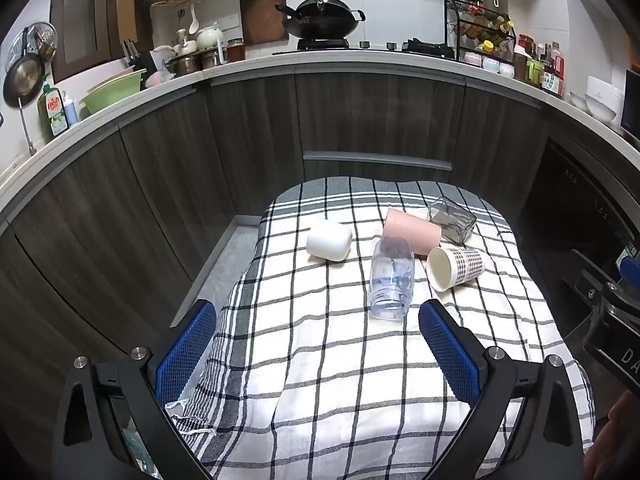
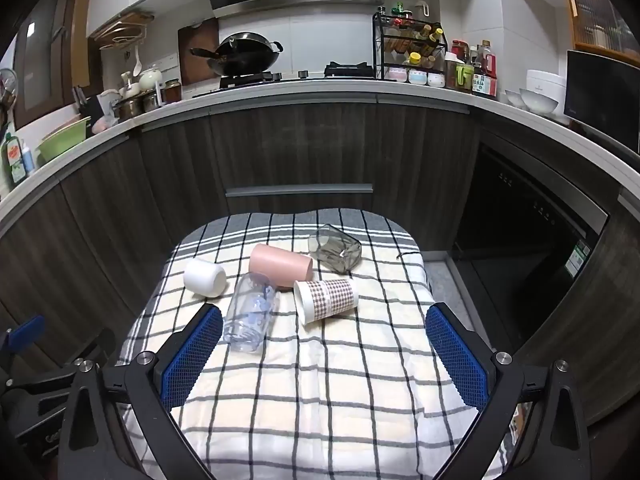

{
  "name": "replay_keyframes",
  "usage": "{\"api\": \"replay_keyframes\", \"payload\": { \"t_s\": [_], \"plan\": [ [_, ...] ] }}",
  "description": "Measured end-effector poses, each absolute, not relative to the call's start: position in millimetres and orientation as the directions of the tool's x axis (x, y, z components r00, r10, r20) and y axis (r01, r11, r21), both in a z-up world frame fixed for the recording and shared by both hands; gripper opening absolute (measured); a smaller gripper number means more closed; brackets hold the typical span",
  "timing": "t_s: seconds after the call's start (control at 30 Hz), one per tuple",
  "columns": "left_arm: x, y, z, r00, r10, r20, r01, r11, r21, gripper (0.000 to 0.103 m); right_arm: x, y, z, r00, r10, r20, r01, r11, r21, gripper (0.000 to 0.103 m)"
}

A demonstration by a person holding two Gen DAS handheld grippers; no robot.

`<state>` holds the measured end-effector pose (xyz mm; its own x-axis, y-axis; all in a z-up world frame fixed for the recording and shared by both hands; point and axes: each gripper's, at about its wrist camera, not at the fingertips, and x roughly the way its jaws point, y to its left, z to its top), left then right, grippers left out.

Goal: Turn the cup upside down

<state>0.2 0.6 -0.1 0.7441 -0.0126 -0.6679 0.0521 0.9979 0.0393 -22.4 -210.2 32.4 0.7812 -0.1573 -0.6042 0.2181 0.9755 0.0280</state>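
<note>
Ahead of both grippers, five cups are seen lying on their sides on a checked cloth (image 1: 344, 360) spread over a small table. The left gripper (image 1: 316, 320) is held with its jaws wide apart, and nothing is gripped between the blue pads (image 1: 450, 350). Just beyond the jaw tips, slightly toward the right pad, a clear plastic cup (image 1: 391, 278) is laid with its mouth turned toward the camera. To the right of it, a patterned paper cup (image 1: 456, 268) is found, its white opening facing left and toward the jaws. Behind these, a pink cup (image 1: 412, 230) is placed, touching the clear one, and a smoky glass cup (image 1: 454, 218) is seen farther back on the right. A white cup (image 1: 329, 239) is set apart on the left.

The right gripper (image 2: 325, 320) is likewise spread wide and empty. Between its pads, the paper cup is framed, while the clear cup is seen just beside the left pad (image 2: 191, 358).
</note>
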Motion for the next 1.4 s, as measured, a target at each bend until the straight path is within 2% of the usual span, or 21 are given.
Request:
{"api": "replay_keyframes", "payload": {
  "t_s": [1.4],
  "plan": [
    [-0.2, 1.0, -2.4, 0.734, -0.014, -0.679, 0.057, 0.998, 0.04, 0.103, -22.0, -213.2, 34.4, 0.779, -0.153, -0.608, 0.219, 0.975, 0.036, 0.102]
  ]
}}
